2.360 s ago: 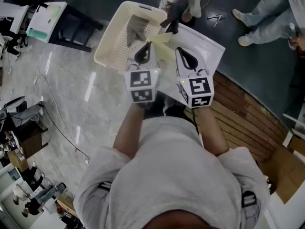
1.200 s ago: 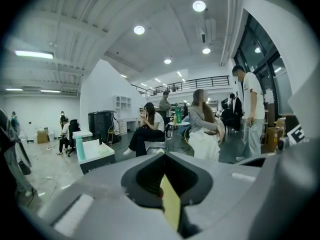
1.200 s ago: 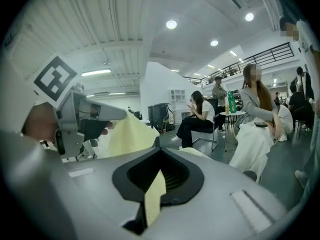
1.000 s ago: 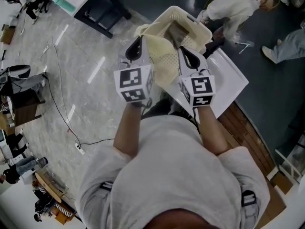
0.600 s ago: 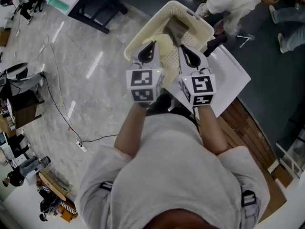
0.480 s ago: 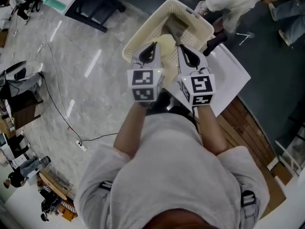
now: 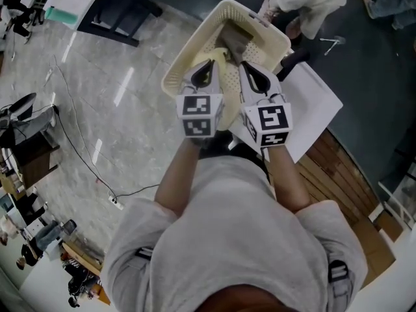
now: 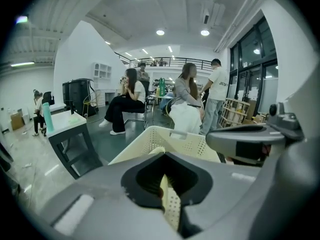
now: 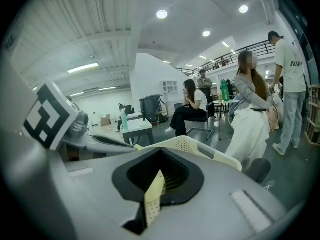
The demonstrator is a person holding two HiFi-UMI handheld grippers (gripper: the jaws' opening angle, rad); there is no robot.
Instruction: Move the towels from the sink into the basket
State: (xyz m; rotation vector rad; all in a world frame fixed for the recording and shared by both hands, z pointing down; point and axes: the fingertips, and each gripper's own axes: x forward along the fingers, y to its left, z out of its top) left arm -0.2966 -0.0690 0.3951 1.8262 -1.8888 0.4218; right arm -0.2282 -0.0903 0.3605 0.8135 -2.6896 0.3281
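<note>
We are clamping our left tool (image 7: pixel 203 77) and right tool (image 7: pixel 255 78) on a yellow towel (image 7: pixel 225 88), over the cream basket (image 7: pixel 193 41) at twelve o'clock.

Pale yellow towel (image 7: pixel 223 82) hangs over the cream basket (image 7: pixel 186 49).

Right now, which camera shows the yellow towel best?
The head view: it shows most of the yellow towel, spread over the basket. The left gripper view and right gripper view each show only a thin dotted strip of it, pinched between shut jaws.
</note>
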